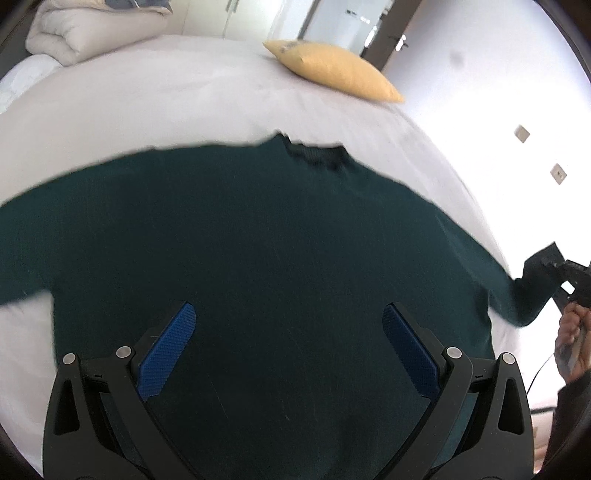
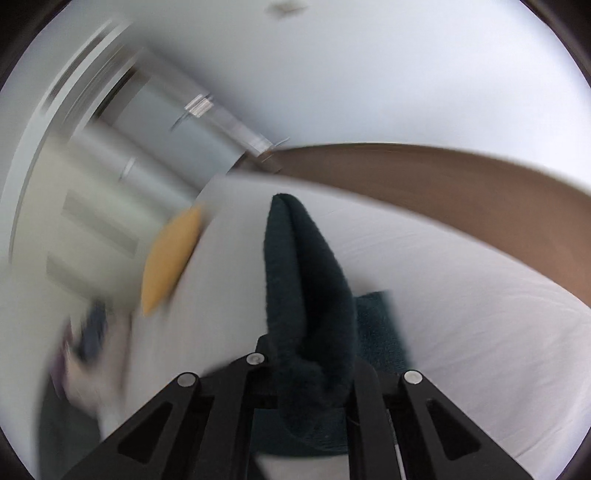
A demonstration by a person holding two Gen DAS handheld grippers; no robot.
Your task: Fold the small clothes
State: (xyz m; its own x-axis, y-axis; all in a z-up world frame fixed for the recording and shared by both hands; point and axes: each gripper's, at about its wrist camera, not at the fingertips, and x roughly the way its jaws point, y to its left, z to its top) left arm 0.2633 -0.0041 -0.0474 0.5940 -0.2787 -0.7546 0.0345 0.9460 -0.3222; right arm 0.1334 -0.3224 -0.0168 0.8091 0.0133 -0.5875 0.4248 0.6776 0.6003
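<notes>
White bedding (image 1: 147,110) covers the bed that serves as the work surface. Nearest, the left gripper (image 1: 288,332) hovers over the garment with its blue pads (image 1: 166,354) spread wide, nothing between them. Beneath lies the dark green sweater (image 1: 258,240), flat, collar toward the far side. At its right sleeve end, the right gripper (image 2: 314,369) is clamped on the sleeve cuff (image 2: 306,280), which stands up between the closed fingers. Farther off, a yellow pillow (image 1: 332,70) rests at the bed's far edge, a folded beige duvet (image 1: 70,33) at far left. No legible writing or labels are visible.
</notes>
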